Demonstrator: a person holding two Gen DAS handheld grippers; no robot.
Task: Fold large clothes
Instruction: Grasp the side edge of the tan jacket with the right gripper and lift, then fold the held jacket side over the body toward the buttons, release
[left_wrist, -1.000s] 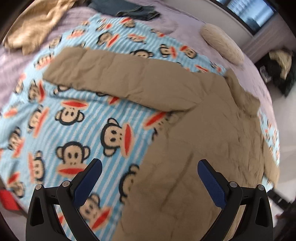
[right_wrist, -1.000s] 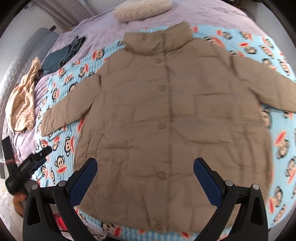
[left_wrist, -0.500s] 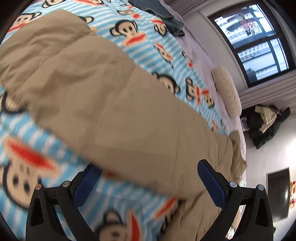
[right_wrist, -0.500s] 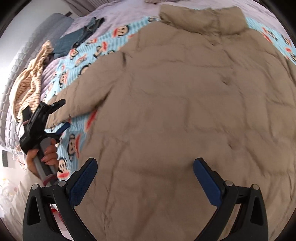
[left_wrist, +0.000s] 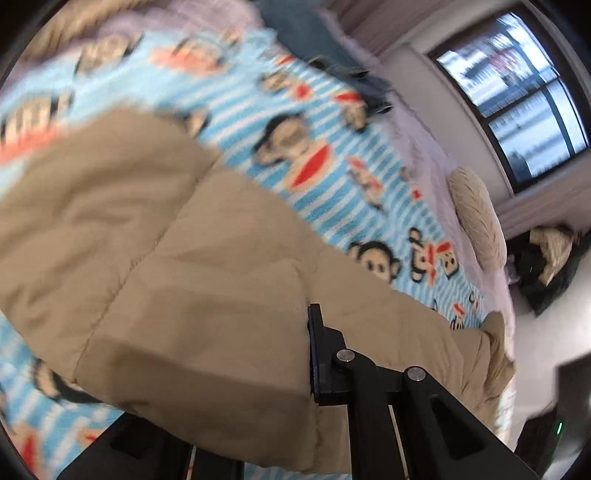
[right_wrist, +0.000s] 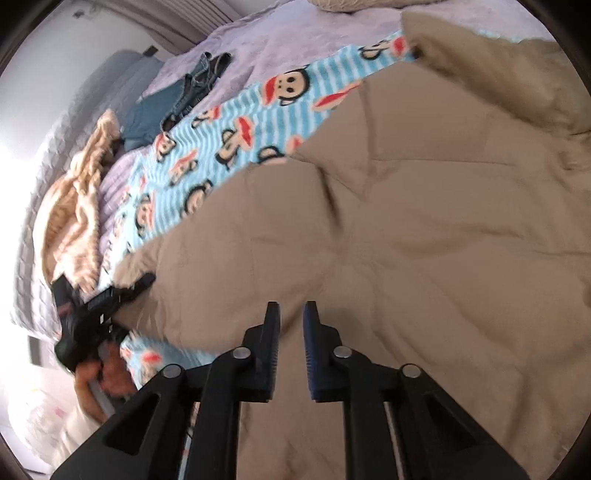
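A large tan quilted jacket lies spread on a blue striped monkey-print blanket. In the left wrist view its sleeve fills the lower frame. My left gripper is shut on the sleeve's cuff end; only the right finger shows, the other is under the fabric. My right gripper is shut with a narrow gap, its fingertips over the jacket's body; I cannot tell whether fabric is pinched. The left gripper also shows in the right wrist view at the sleeve end.
Jeans and a beige striped garment lie on the purple bedspread at the far left. A cream pillow lies near the bed's head. A window and a dark clothes pile are beyond.
Both grippers went from wide open to shut. The left one moved onto the sleeve end and closed on it. The right one came down close over the jacket's body.
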